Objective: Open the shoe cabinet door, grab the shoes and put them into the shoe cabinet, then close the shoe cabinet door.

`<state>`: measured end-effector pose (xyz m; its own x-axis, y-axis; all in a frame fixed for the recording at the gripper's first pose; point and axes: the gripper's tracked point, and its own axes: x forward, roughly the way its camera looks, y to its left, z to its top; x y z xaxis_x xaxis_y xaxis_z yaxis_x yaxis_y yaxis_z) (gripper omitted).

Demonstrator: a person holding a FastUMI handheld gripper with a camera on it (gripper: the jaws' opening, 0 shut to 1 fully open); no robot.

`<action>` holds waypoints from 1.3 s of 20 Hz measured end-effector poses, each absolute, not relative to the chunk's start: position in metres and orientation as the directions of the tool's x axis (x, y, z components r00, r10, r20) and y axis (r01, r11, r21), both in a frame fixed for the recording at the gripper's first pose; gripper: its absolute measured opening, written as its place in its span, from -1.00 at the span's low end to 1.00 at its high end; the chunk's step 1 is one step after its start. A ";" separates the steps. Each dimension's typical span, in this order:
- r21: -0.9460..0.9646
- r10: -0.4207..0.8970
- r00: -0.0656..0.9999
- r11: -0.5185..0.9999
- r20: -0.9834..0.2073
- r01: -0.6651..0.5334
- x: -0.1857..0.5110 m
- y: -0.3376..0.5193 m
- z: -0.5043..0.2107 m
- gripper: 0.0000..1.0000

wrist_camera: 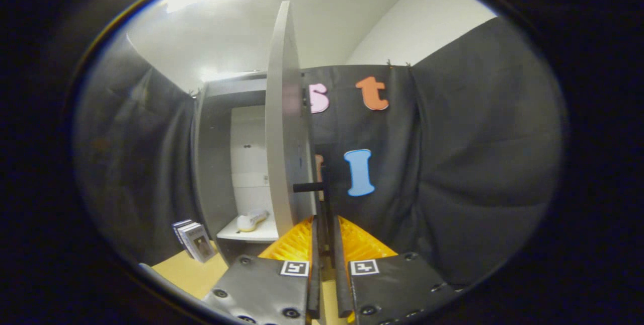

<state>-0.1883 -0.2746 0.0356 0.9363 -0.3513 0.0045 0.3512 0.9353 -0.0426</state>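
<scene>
With the door (283, 129) swung open and seen edge-on, the hand-held gripper (326, 224) sits just below its dark handle (308, 187), fingers nearly together, narrow gap, nothing clamped that I can see. Handle sticks out from the door face just above the fingertips; contact unclear. Cabinet (216, 164) interior visible beside the door: one pale shoe (251, 221) lies on the lower shelf (249, 235). Books (193, 239) lean by the cabinet's base on the floor (188, 272).
</scene>
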 end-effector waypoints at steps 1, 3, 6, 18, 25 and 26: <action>-0.035 -0.376 0.927 0.926 0.005 0.376 -0.194 -0.285 0.035 -0.69; -0.032 -0.428 0.904 0.903 0.011 0.428 -0.209 -0.307 0.035 -0.69; -0.034 -0.471 0.882 0.881 0.009 0.471 -0.237 -0.318 0.027 -0.69; -0.046 -0.401 0.916 0.915 0.011 0.401 -0.245 -0.268 0.009 -0.69; -0.029 -0.192 0.981 0.981 -0.032 0.191 -0.204 -0.179 -0.039 -0.69; -0.020 -0.170 0.984 0.985 -0.057 0.169 -0.197 -0.169 -0.052 -0.64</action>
<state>-0.1972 -0.1694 -0.0524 0.9838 -0.1703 -0.0567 0.1694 0.9853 -0.0204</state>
